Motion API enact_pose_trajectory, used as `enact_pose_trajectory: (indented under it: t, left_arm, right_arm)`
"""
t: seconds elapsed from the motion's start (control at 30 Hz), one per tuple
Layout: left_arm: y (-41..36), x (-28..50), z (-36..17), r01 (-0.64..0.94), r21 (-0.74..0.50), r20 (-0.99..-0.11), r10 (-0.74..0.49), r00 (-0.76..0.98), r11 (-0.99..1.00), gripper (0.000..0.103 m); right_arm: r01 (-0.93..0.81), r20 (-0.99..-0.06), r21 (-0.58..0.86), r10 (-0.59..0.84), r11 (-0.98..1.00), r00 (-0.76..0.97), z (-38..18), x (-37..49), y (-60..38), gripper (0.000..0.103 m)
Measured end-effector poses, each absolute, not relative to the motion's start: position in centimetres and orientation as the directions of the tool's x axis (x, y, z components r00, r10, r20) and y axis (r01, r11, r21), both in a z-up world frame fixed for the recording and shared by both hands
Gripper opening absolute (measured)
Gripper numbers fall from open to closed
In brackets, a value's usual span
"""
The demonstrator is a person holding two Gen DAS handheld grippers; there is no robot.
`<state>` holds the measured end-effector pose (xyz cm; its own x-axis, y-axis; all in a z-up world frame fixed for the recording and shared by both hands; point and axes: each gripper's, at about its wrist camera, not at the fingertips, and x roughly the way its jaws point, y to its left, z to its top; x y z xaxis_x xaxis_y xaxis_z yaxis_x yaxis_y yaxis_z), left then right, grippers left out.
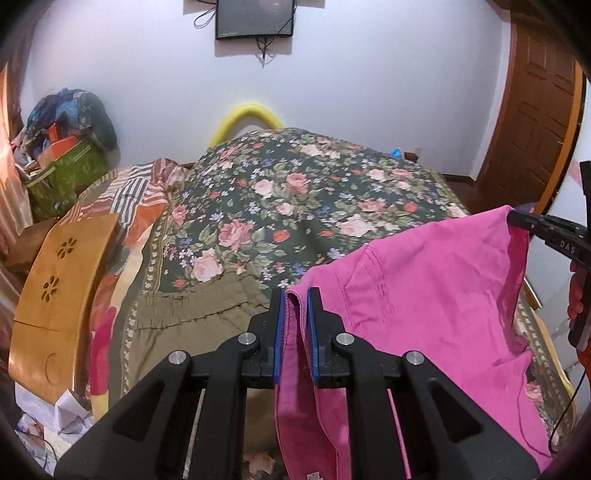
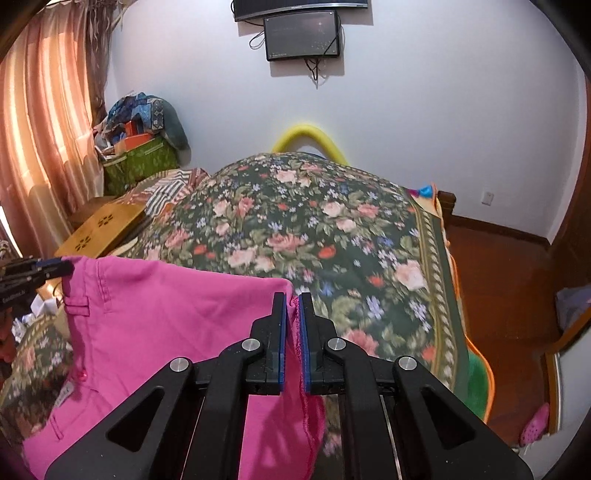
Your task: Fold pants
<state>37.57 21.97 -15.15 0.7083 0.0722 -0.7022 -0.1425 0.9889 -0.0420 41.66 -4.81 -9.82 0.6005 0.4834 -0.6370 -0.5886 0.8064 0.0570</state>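
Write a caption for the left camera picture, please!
Left gripper and right gripper pinch pink pants above a flowery bedspread.

Right gripper [image 2: 294, 314] front and centre, blue pads pinched tight on the edge of the pink pants [image 2: 159, 325], the frayed hem trailing down between them. The fabric stretches away to the left, up off the bed, belt loops and a button showing, and there at the far left edge the left gripper [image 2: 61, 268] grips the other corner. Below and beyond, the floral bedspread [image 2: 314, 229] covers the bed, dark green with pink roses. A wooden lap tray [image 2: 107, 227] lies at its left side, by the orange curtain [image 2: 44, 122]. A green box [image 2: 144, 162] piled with clutter stands in the corner. A dark screen [image 2: 301, 35] hangs on the white wall, and a yellow foam arch [image 2: 310, 134] peeks over the bed.
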Motion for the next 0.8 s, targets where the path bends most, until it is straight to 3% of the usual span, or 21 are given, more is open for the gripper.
enact_pose_trajectory:
  t: [0.17, 0.27, 0.33, 0.43, 0.57, 0.8]
  left_arm:
    - [23.2, 39.5, -18.5, -0.174, -0.010, -0.753, 0.107, 0.649, 0.985, 0.011]
    - [23.9, 40.1, -20.4, -0.206, -0.002, -0.783, 0.126, 0.609, 0.979, 0.012]
    - [24.4, 40.0, -21.1, -0.227, 0.007, -0.799, 0.142, 0.585, 0.974, 0.024]
    - [24.7, 39.1, -21.0, -0.245, -0.018, -0.799, 0.133, 0.586, 0.969, 0.047]
    - [23.1, 36.3, -19.7, -0.209, -0.022, -0.781, 0.113, 0.614, 0.978, 0.049]
    - [17.7, 30.6, -18.9, -0.096, 0.017, -0.777, 0.073, 0.625, 0.995, 0.064]
  right_arm:
    - [-0.586, -0.667, 0.029, 0.453, 0.809, 0.592, -11.7, 42.8, -2.6, 0.006]
    - [-0.570, -0.703, 0.010, 0.411, 0.822, 0.580, -13.3, 43.1, -2.2, 0.014]
    - [-0.563, -0.714, -0.012, 0.387, 0.826, 0.583, -13.9, 42.8, -2.3, 0.026]
    - [-0.565, -0.726, -0.013, 0.381, 0.825, 0.572, -14.1, 41.8, -3.2, 0.035]
    - [-0.560, -0.741, 0.042, 0.402, 0.827, 0.538, -13.8, 39.5, -5.4, 0.035]
    - [-0.549, -0.783, 0.142, 0.433, 0.824, 0.447, -15.5, 33.1, -9.0, 0.035]
